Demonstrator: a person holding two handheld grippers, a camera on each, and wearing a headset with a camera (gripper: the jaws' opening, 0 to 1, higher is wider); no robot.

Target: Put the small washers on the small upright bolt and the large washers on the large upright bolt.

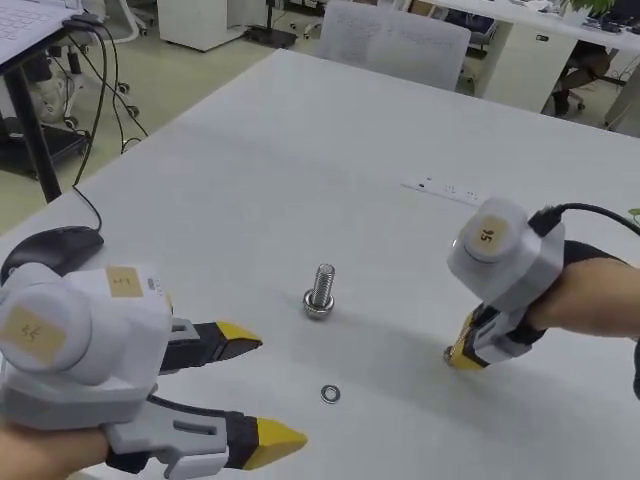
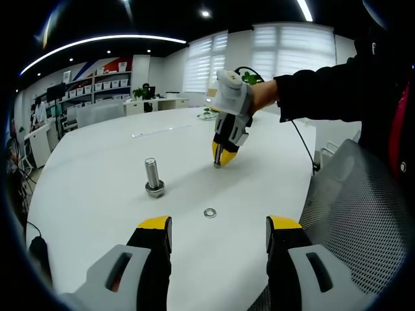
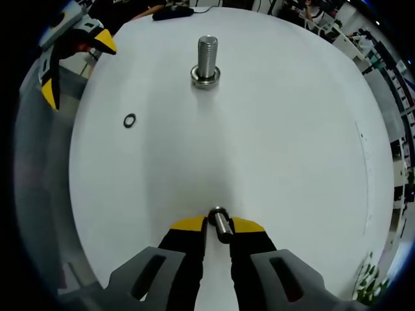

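Mostly I am hiding the small bolt (image 3: 220, 223) myself: my right gripper (image 3: 218, 232) is clamping it between its fingers, so only a short stub of grey shaft is showing past the yellow tips. From the left gripper view it is standing roughly upright, its lower end touching the desk (image 1: 300, 150). My left gripper (image 2: 218, 228) is hovering by the desk's near edge, fingers spread wide, holding nothing. The large bolt (image 1: 320, 289) is standing mid-desk, head down, threaded shaft pointing straight up; rings are sitting around its base, how many I cannot tell. A loose washer (image 1: 330, 393) is lying flat between that bolt and the near edge.
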